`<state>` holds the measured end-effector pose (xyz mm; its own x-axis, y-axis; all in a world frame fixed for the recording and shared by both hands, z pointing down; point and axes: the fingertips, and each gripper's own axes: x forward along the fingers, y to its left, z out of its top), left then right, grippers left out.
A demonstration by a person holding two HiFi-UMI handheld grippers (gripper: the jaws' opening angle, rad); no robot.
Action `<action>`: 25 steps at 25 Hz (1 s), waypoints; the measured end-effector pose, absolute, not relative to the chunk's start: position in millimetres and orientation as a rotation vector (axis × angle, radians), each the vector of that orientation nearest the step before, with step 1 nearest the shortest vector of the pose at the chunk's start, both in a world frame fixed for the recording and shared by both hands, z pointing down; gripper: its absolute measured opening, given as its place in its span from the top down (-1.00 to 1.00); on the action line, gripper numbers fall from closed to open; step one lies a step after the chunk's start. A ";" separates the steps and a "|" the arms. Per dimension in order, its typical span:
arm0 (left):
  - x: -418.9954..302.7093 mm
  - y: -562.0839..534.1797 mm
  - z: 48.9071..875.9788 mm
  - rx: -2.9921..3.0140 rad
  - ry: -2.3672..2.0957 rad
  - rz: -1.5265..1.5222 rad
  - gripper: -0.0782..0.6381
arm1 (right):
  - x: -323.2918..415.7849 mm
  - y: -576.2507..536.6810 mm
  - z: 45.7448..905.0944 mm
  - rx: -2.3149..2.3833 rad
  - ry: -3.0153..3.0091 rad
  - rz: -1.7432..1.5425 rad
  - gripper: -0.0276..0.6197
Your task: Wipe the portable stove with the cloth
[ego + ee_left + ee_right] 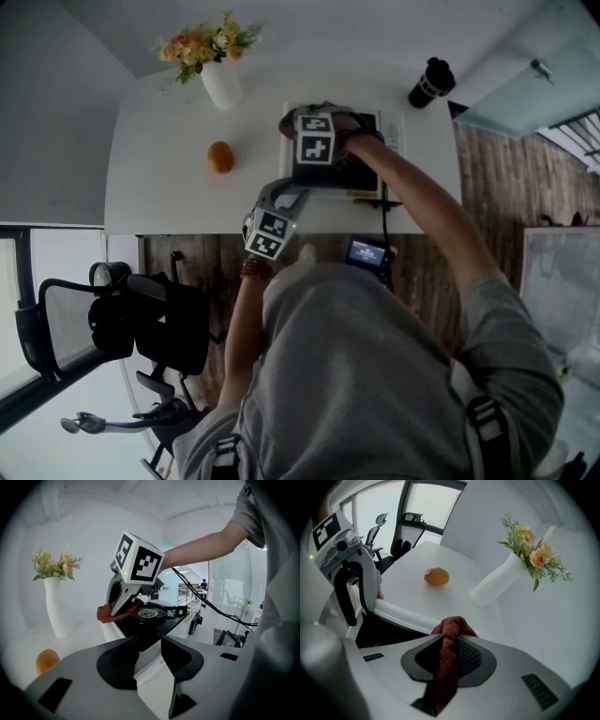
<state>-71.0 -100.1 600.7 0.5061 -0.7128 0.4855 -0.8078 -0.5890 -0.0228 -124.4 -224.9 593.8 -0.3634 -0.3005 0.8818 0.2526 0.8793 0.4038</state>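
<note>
Your right claw point(449, 638) is clenched on the red cloth point(105, 614). The cloth runs as a narrow strip back between the jaws, with its bunched end poking past the tips. That end sits at the left rim of the stove point(364, 176); whether it touches, I cannot tell. The stove lies on the white bench point(169, 197), its long side along the near edge. Your left claw point(149, 645) stands released, jaws wide, at the stove's near left corner.
</note>
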 end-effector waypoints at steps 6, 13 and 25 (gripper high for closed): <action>-72.0 -99.3 601.3 2.536 -1.300 0.669 0.29 | -121.5 -198.6 592.3 0.005 -1.931 -0.492 0.67; -71.8 -99.3 601.6 2.535 -1.292 0.673 0.29 | -117.0 -163.0 591.2 -0.056 -1.993 -0.424 0.67; -74.0 -97.2 565.7 2.641 -1.316 0.657 0.29 | -104.6 -156.2 505.6 0.097 -2.583 0.017 0.63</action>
